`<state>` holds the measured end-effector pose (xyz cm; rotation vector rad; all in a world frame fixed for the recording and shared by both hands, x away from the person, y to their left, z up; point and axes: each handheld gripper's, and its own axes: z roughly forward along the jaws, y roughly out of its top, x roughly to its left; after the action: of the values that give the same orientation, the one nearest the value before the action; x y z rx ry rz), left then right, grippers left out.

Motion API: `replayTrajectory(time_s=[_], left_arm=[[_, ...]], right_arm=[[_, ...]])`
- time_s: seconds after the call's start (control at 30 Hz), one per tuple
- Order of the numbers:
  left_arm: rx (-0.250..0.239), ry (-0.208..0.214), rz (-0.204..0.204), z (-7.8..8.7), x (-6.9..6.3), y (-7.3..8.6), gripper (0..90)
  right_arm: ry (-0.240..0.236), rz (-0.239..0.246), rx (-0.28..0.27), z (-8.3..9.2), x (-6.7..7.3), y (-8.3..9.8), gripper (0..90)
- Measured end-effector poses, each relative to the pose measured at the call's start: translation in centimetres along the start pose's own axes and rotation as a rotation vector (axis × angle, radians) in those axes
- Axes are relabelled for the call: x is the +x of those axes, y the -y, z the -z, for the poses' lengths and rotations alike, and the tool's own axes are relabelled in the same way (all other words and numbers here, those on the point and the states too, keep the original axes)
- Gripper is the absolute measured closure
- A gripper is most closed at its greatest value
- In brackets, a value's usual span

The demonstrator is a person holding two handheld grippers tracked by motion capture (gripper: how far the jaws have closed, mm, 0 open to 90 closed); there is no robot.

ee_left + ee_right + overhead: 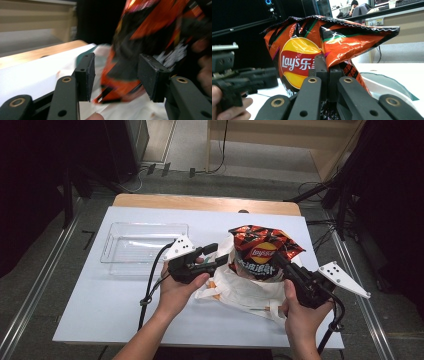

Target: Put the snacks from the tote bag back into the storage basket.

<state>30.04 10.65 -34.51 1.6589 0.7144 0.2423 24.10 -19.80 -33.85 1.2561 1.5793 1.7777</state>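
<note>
An orange and black Lay's chip bag (263, 251) is held upright above a crumpled white plastic bag (243, 291) on the table. My right gripper (278, 261) comes in from the lower right, shut on the chip bag's lower edge; in the right gripper view its jaws (327, 67) pinch the foil just below the logo (297, 62). My left gripper (218, 254) is just left of the chip bag, its jaws pointing at it. In the left gripper view the pads (87, 75) stand apart with the blurred chip bag (125, 70) beyond the gap, untouched.
A clear plastic tray (142, 245) sits empty on the white table sheet (100, 305) at the back left. The wooden table edge (205, 202) runs along the far side. Cables and dark stands are on the floor beyond.
</note>
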Motion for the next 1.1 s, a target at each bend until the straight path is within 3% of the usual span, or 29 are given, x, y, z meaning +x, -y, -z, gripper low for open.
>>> replayTrajectory(time_s=[0.27,0.37,0.6,0.83,0.93,1.1], left_arm=[[-0.041,0.044,-0.023,-0.4,-1.6,-2.2,44.2],[-0.041,0.07,0.003,-0.5,-1.9,-2.5,44.4],[-0.038,0.021,0.001,-0.7,-2.7,-3.6,45.5],[-0.02,-0.008,0.003,-1.2,-3.1,-3.3,48.5],[-0.029,-0.018,0.004,-1.2,-3.2,-3.4,53.9],[-0.048,0.003,0.015,-0.8,-3.0,-3.8,79.5]], right_arm=[[-0.012,-0.002,0.012,-0.1,0.2,0.5,90.0],[-0.013,-0.006,0.015,-0.1,0.3,0.6,90.0],[-0.017,-0.002,0.017,-0.2,0.4,0.9,90.0],[-0.024,0.007,0.019,-0.4,0.8,1.1,90.0],[-0.028,0.007,0.019,-0.5,1.0,1.1,90.0],[-0.021,0.017,0.015,-0.3,0.9,1.1,90.0]])
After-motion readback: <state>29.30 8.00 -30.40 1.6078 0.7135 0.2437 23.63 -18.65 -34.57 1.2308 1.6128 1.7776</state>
